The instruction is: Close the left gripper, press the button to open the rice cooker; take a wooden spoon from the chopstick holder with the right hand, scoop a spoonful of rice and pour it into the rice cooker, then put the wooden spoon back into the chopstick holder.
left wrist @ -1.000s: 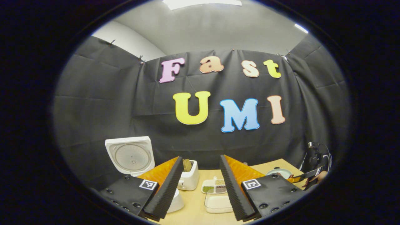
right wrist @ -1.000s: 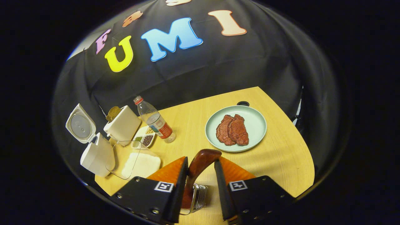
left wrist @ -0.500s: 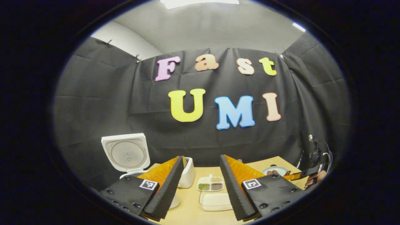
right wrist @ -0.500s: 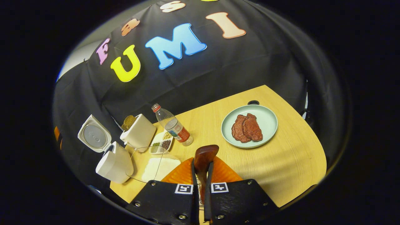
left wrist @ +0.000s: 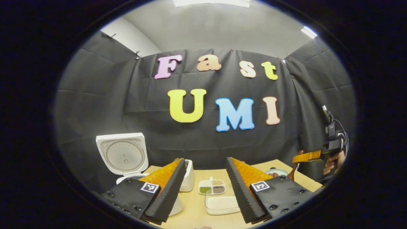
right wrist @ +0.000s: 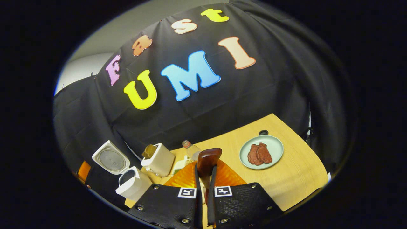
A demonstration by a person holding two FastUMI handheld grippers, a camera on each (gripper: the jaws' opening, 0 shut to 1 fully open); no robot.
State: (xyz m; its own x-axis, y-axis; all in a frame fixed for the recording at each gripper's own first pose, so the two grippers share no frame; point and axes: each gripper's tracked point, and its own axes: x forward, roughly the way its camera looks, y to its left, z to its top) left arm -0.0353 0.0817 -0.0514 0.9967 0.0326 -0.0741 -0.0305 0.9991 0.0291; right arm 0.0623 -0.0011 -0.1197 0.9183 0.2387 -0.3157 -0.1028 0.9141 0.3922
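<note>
Booth inventory, 2 gripper views:

- R gripper (right wrist: 204, 187): jaws sitting nearly together, both fingers pressing on wooden spoon (right wrist: 208, 159) handle; spoon bowl standing up above the fingertips. In left gripper view, R gripper (left wrist: 306, 156) hanging at far right above table edge, a hand (left wrist: 332, 162) gripping it, spoon (left wrist: 292, 173) dangling under it.
- L gripper (left wrist: 205, 190): jaws standing wide, nothing between the fingers; hovering over near side of table (left wrist: 197, 210).
- Rice cooker (right wrist: 133, 187): lid tipped up and open, inner pot opening showing; sitting at table's left end. In left gripper view, its lid (left wrist: 122, 154) standing upright behind L finger.
- Toaster (right wrist: 158, 163): white, w/ bread in slot, just beside cooker.
- Rice tray (left wrist: 221, 205): clear box w/ white rice, lying between L fingers in view.
- Divided dish (left wrist: 212, 187): grains/beans, lying behind rice tray.
- Bottle (right wrist: 190, 149): partly hidden behind spoon.
- Plate (right wrist: 276, 149): pale green, carrying 2 meat pieces (right wrist: 259, 154), well apart from cooker.
- Chopstick holder: can't tell where.
</note>
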